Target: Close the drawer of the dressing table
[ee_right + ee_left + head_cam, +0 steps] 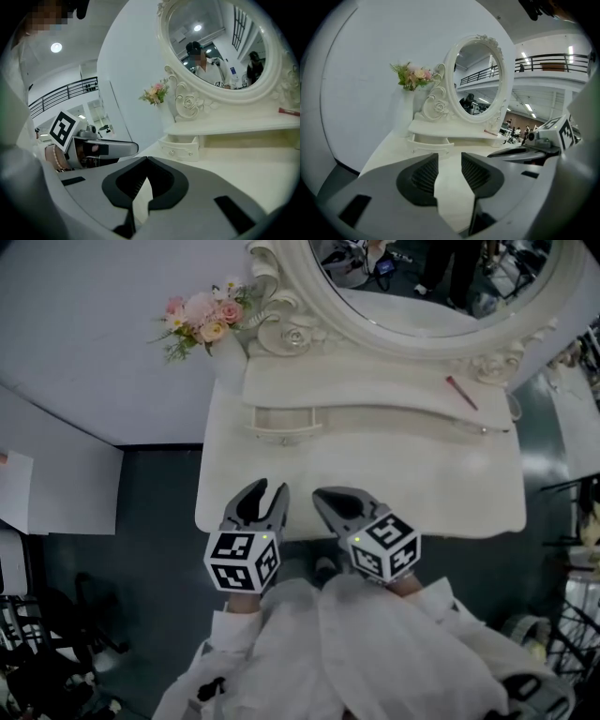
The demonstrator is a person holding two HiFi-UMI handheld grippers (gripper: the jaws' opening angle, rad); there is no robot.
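White painted dressing table [422, 486] with a flat counter, set against a pale wall. Oval mirror in a carved white frame [412, 277], upright at the back of the counter. Raised white shelf [375, 385] running along the foot of the mirror. Small white drawer with two little knobs [279, 423] [432, 143] [180, 147], housed under the left end of the shelf and pulled part-way out; how far out is hard to judge from these angles. Posy of pink and cream artificial flowers [202, 320], at the back left corner beside the mirror frame. Left gripper [268, 491] [450, 161], grey with a marker cube, over the near edge of the counter, jaws moderately apart with nothing between them. Right gripper [322, 495] [146, 159], just beside it, jaw tips brought together and holding nothing. Slim red stick [461, 393], possibly a pencil, lying on the right part of the shelf. Task status: approach stage, since neither gripper touches the drawer and it remains open. The drawer lies well apart from both, roughly straight ahead of the left gripper and ahead and to the left of the right. Next move, as judged: carry one gripper forward across the counter to the drawer front and push squarely toward the mirror.
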